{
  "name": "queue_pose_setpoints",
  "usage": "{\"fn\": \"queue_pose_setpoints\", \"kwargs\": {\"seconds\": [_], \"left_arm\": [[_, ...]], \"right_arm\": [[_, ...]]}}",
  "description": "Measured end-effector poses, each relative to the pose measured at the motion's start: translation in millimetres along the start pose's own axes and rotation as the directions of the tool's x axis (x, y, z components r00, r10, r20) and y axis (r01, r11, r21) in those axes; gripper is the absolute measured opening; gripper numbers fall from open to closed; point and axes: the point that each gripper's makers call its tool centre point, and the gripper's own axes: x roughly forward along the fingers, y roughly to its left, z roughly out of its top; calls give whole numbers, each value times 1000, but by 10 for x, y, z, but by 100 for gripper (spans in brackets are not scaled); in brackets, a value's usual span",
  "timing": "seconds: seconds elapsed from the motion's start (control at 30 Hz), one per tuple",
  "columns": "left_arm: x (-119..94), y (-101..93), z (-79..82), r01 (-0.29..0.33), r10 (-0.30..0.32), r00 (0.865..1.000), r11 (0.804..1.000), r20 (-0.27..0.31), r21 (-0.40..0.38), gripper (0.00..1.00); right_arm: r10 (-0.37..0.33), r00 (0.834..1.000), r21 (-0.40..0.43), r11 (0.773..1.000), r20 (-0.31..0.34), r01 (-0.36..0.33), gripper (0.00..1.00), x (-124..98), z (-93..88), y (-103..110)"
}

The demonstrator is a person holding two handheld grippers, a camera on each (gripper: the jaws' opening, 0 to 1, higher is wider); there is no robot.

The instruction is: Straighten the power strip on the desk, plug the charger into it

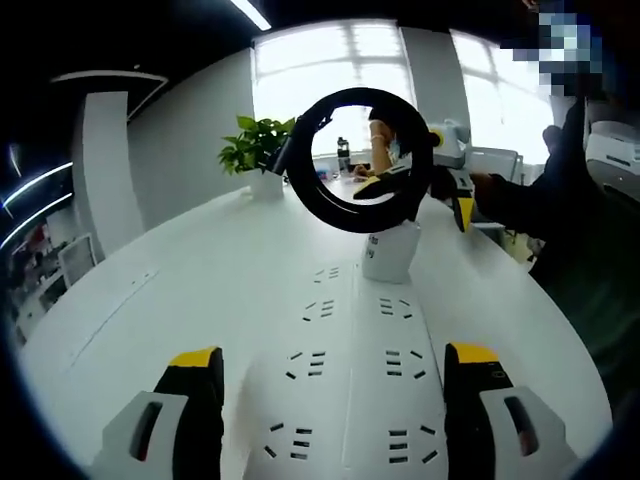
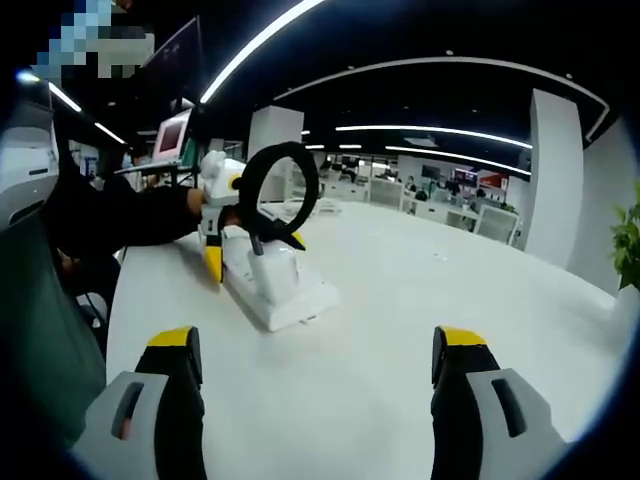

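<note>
While both sets of jaws stand wide open and hold nothing, the charger sits upright on the strip, toward its far end as seen in the left gripper view. The strip lies flat on the desk.

- Left gripper: jaws spread over the near end of the strip, one either side, not closed on it.
- Right gripper: jaws spread over bare desk, strip and charger ahead and to the left, well apart from the tips.
- Coil: black cable loop standing up above the charger. Each view shows the other gripper just behind it; contact cannot be told.
- Seating of the prongs: cannot tell. Charger base meets the strip top, no gap visible, but the joint is too small to read.

Risks, as judged:
1. Charger only resting in the socket. A nudge to the strip would tip it, since the coil loads it from above.
2. Coil snagging on a jaw as either gripper moves, which would drag the charger out or skew the strip.
3. Pushing the charger down with the strip unheld: the smooth desk offers little grip, so the strip could slide or turn.
4. Left jaws closing off-centre on the strip would twist it rather than square it.

Plant at the far edge is clear of the work.
</note>
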Motion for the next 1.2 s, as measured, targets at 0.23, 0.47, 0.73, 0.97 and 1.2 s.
{"fn": "queue_pose_setpoints", "kwargs": {"seconds": [0.23,0.47,0.73,0.97,1.2], "left_arm": [[-53,75,46,-48,48,999,999,-4,-10,96],[-158,179,90,-105,105,994,993,10,-51,93],[-320,231,128,-175,178,984,980,18,-95,99],[-435,240,167,-209,214,976,971,34,-113,99],[-598,193,128,-237,242,970,961,17,-144,99]], "right_arm": [[-2,1000,11,1000,12,2,95,-24,23,2],[-2,1000,9,1000,17,2,95,-24,69,1],[13,1000,23,1000,21,-13,96,23,88,20],[23,999,41,999,39,-25,95,40,154,29],[14,999,51,999,37,-16,96,33,144,-3]]}}
